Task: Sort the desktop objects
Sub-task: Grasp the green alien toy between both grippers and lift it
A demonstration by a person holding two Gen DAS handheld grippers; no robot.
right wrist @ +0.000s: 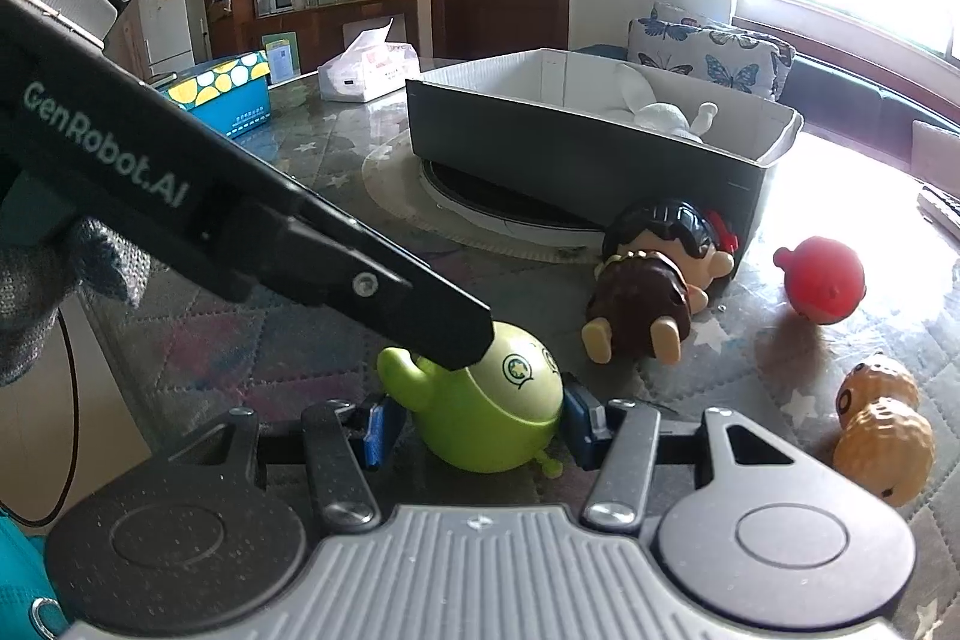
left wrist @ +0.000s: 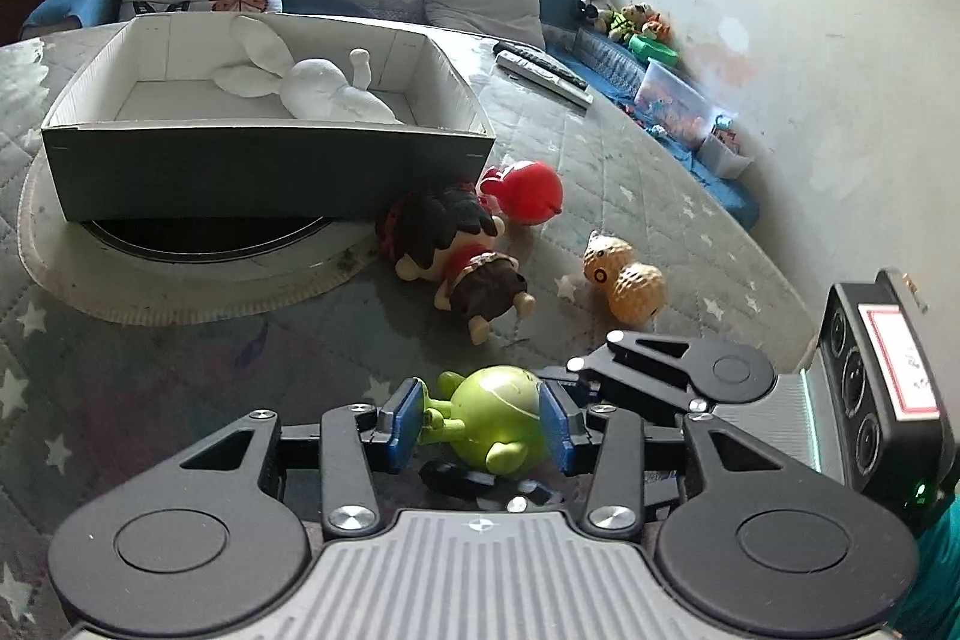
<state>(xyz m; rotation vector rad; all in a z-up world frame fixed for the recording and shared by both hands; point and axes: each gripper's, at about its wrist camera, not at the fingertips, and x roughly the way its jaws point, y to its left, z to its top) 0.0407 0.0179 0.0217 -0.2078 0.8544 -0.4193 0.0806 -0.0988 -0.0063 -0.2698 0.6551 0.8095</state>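
Right tool [right wrist: 474, 430] around green toy [right wrist: 498, 412], seemingly head-up.

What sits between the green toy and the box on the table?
The dark-haired doll lies between the green toy and the box, near the box's corner; both wrist views show it.

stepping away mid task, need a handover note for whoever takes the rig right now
Right gripper: appears closed on the green toy.
Left gripper: open, pads flanking the same toy, not clearly pressing.
Done: white rabbit plush lies in the box.
Left: green toy, doll, red toy and peanut toy are all outside the box.
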